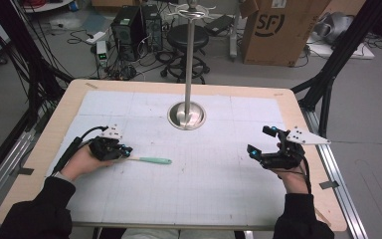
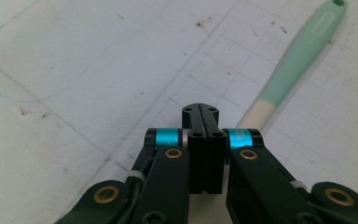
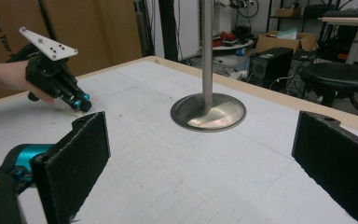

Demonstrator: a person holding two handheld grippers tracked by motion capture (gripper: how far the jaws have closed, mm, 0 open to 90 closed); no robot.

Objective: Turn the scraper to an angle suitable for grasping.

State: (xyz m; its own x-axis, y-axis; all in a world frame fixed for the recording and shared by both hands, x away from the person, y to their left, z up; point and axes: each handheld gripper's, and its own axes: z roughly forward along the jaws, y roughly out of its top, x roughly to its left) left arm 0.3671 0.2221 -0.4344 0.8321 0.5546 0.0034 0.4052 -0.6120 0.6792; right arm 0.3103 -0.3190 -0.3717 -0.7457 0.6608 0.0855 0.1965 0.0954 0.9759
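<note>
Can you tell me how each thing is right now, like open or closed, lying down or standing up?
Left gripper: shut, jaws pressed together, beside the spatula.
Right gripper: open wide, holding nothing.
Mint-green-handled spatula with cream neck: lying flat on the table; its head is hidden behind the left gripper.
Shiny metal pole stand with round base: standing upright.

Mint-green utensil (image 1: 151,160) with a cream neck lies flat on the mat, handle hole end pointing right.

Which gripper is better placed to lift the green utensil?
Left. The left gripper sits shut right at the pale end of the utensil. The right gripper is open but far across the mat.
</note>
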